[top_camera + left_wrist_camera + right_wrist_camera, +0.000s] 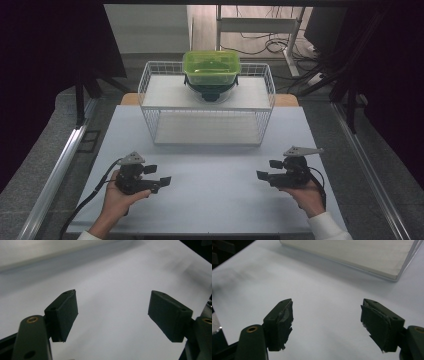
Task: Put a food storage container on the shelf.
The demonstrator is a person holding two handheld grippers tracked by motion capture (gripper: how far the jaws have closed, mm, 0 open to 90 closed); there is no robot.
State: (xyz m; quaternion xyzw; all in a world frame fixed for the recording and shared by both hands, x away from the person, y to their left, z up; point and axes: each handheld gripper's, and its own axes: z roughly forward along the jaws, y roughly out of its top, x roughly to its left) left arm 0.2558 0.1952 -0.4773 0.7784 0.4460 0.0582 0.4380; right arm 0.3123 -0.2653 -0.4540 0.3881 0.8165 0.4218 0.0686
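Two hand-held grippers, left (161,175) and right (266,170), spread empty over desk (210,200); green container (211,66) on wire rack (150,85): likely light, rigid, slippery plastic, best gripped at rim.

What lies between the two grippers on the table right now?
Nothing: in the high view, bare white table lies between the left gripper and the right gripper.

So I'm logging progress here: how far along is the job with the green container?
Done: the green container sits on the wire rack, over something dark. In hand: nothing; the left hand-held gripper and right hand-held gripper are open, low over the white table. What remains can't be told.
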